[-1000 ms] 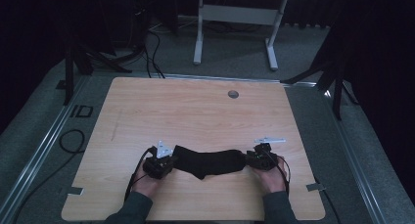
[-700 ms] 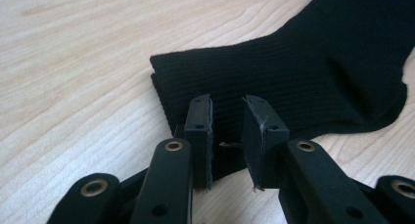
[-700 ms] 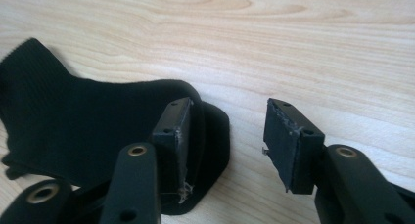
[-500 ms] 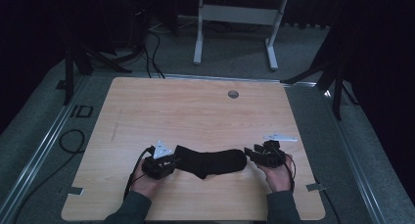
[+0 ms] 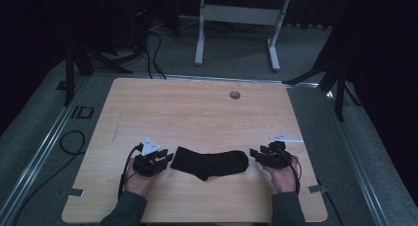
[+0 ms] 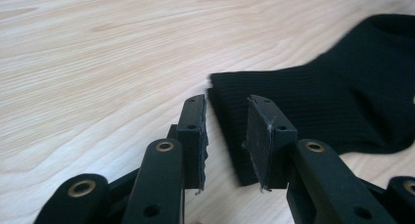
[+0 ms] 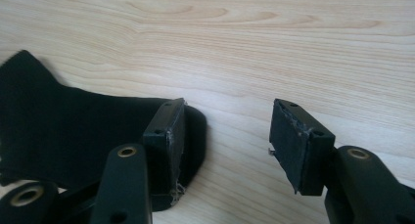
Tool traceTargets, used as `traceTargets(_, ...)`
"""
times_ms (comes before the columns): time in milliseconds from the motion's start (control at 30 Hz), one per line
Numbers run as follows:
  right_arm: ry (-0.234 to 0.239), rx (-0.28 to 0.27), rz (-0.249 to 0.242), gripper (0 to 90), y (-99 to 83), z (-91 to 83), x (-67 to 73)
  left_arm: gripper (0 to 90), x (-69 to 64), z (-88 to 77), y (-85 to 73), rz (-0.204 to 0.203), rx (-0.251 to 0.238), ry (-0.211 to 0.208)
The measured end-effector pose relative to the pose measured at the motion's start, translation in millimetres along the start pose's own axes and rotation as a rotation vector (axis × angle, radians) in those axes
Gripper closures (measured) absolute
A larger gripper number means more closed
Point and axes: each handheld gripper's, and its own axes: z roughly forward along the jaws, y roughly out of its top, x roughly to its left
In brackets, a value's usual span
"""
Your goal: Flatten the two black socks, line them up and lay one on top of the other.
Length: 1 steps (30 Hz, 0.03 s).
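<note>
Since a second ago both my grippers have let go of the sock [image 5: 211, 163] and backed off its ends, and the cloth has settled flat instead of being stretched between them. The left gripper [image 5: 164, 160] sits just beside the ribbed cuff, jaws spread with nothing between them; the right gripper [image 5: 256, 154] is beside the toe, jaws spread wider, one jaw over the toe's edge. The sock lies near my edge of the worktop [image 5: 197, 112], bent at the heel. If I regrip, I judge it best to come in low and level and bite both layers of the cuff squarely. The worktop is pale wood grain, with a small round grommet [image 5: 235, 94] at its far side. Beyond are grey carpet, loose cables [image 5: 153, 48] and a white desk frame [image 5: 236, 18] in a dark room.
</note>
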Motion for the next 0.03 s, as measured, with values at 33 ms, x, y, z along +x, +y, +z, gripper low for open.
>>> traceTargets(33, -0.009, 0.002, -0.007, 46.9, -0.2, 0.4, -1.7, 67.5, 2.4, -0.1, -0.2, -0.011, 0.003, 0.009)
